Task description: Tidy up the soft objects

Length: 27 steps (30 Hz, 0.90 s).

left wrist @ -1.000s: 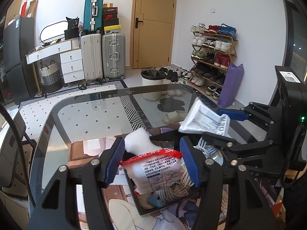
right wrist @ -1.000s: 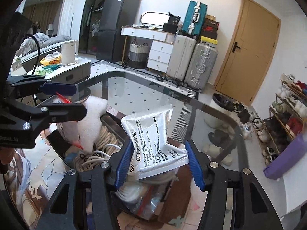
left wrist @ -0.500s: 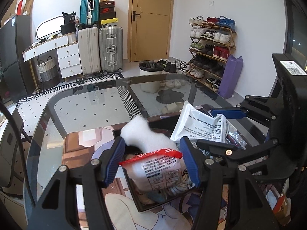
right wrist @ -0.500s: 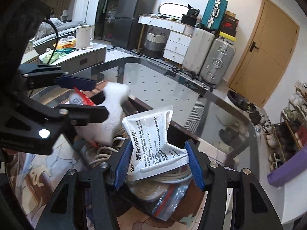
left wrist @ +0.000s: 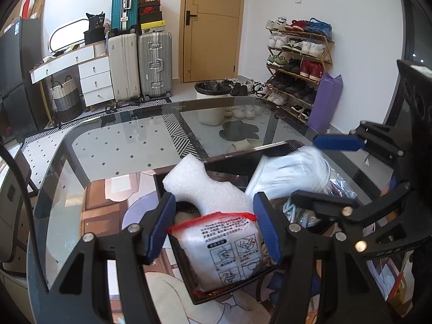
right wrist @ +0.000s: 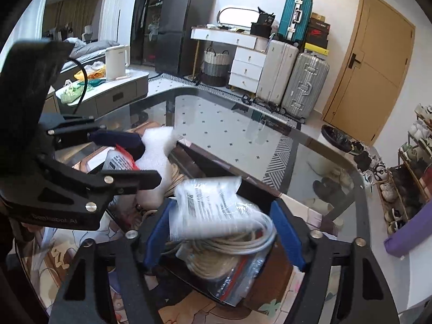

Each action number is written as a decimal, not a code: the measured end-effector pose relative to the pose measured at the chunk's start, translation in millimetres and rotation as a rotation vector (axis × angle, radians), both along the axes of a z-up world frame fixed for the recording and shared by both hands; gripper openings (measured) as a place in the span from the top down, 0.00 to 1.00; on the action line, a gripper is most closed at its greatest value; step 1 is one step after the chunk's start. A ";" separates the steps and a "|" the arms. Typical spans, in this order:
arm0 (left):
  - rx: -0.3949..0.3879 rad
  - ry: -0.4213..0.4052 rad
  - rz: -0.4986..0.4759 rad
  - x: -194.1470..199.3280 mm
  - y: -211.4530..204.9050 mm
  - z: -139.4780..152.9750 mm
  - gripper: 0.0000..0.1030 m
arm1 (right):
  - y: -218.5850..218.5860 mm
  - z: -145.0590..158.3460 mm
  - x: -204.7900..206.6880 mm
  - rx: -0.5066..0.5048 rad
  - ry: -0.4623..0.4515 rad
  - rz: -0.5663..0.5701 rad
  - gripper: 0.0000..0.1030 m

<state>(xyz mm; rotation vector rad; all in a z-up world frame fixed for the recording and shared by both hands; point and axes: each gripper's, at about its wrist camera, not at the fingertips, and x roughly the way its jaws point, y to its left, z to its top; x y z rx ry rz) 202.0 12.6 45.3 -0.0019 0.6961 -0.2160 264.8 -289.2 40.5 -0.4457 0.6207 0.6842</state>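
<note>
Keep left tongs (left wrist: pixel 213 224) clamped on red-edged sachet (left wrist: pixel 224 245) over near corner of black tray (left wrist: pixel 278 147) on surface, lower before release, and withdraw right tongs (right wrist: pixel 222 229), jaws just opened, clear of blurred white packet (right wrist: pixel 210 205) dropping onto cord coil (right wrist: pixel 216 253).

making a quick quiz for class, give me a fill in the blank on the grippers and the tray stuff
1. The left gripper grips a clear bag with a ____ sealing strip.
2. The right gripper has just been opening; the white pouch lies ____ between its pads.
3. Both bags are over a ____ tray.
4. The table top is ____.

Missing: red; loose; black; glass
</note>
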 end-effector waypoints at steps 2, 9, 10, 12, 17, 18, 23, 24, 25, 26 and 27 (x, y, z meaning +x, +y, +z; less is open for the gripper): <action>0.008 0.002 -0.006 0.6 -2.1 -2.0 0.42 | -4.5 2.4 -0.4 0.013 0.000 -0.010 0.22; -0.001 -0.008 -0.004 -8.1 -0.2 3.4 0.26 | -25.7 9.9 -12.8 0.074 -0.006 -0.052 0.15; -0.002 -0.015 0.003 -9.6 0.7 5.6 0.21 | -28.0 10.9 -15.1 0.085 -0.004 -0.055 0.14; 0.000 -0.044 0.024 -15.4 2.0 10.6 0.12 | -34.4 12.4 -19.5 0.110 0.000 -0.063 0.06; 0.014 -0.076 0.038 -28.6 0.7 19.9 0.00 | -44.5 14.5 -33.2 0.174 0.008 -0.073 0.03; 0.019 -0.085 0.039 -32.3 0.1 21.4 0.00 | -44.0 15.1 -34.1 0.186 0.011 -0.074 0.01; 0.015 -0.108 0.052 -49.8 0.4 25.0 0.00 | -45.1 12.0 -49.5 0.233 0.010 -0.065 0.01; 0.014 -0.114 0.058 -52.9 0.9 25.5 0.00 | -45.8 11.1 -53.7 0.248 0.008 -0.062 0.01; 0.012 -0.122 0.066 -56.7 1.8 25.3 0.00 | -46.4 10.4 -56.8 0.258 0.006 -0.060 0.01; 0.011 -0.129 0.075 -60.6 3.4 24.7 0.00 | -47.0 9.5 -60.0 0.270 0.004 -0.058 0.01; 0.011 -0.134 0.084 -64.0 4.4 23.7 0.00 | -47.4 9.2 -62.6 0.281 0.001 -0.057 0.01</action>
